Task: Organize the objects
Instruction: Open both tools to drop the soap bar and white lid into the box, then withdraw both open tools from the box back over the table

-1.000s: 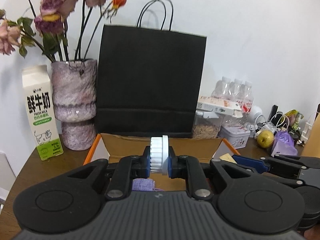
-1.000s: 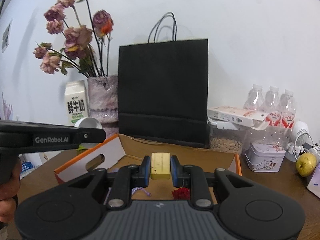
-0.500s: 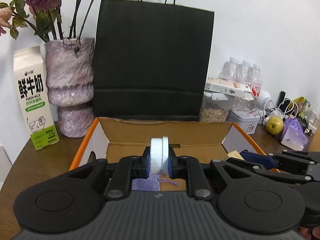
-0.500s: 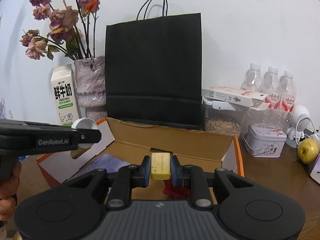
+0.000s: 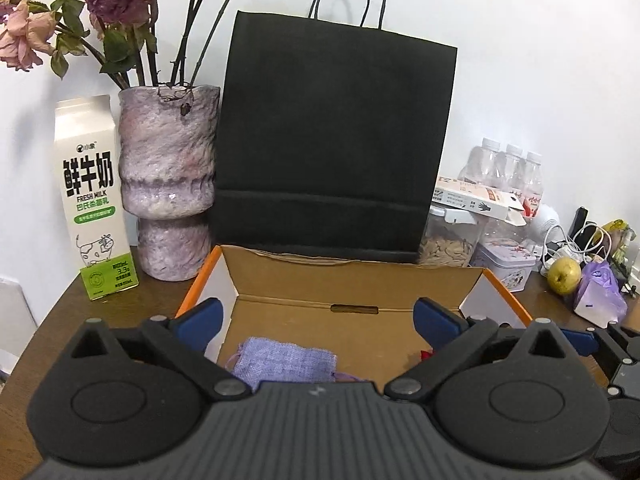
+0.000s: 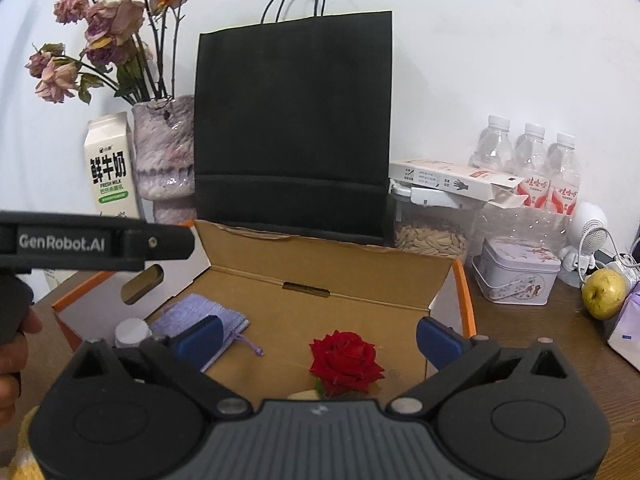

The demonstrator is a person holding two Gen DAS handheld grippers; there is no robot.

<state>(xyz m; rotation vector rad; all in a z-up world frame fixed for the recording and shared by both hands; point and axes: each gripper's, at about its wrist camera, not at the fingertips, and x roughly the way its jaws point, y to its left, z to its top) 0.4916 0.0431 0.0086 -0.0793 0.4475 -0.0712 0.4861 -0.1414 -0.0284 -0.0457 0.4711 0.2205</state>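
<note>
An open cardboard box with orange edges (image 5: 352,276) (image 6: 328,268) sits on the table. Inside lie a purple cloth pouch (image 5: 284,362) (image 6: 192,316), a red rose (image 6: 346,362), a white round brush (image 6: 130,332) near the left wall, and a yellowish block barely showing at my right gripper's body (image 6: 304,395). My left gripper (image 5: 316,320) is open and empty above the box. My right gripper (image 6: 318,338) is open and empty above the box. The left gripper's body (image 6: 92,246) crosses the left of the right wrist view.
Behind the box stand a black paper bag (image 5: 332,148), a purple vase with dried roses (image 5: 168,176) and a milk carton (image 5: 94,200). To the right are a seed jar (image 6: 432,236), water bottles (image 6: 528,160), a tin (image 6: 516,276) and a pear (image 6: 604,290).
Both grippers have opened. The white brush left the left gripper and the yellow block left the right gripper; both now lie in the box.
</note>
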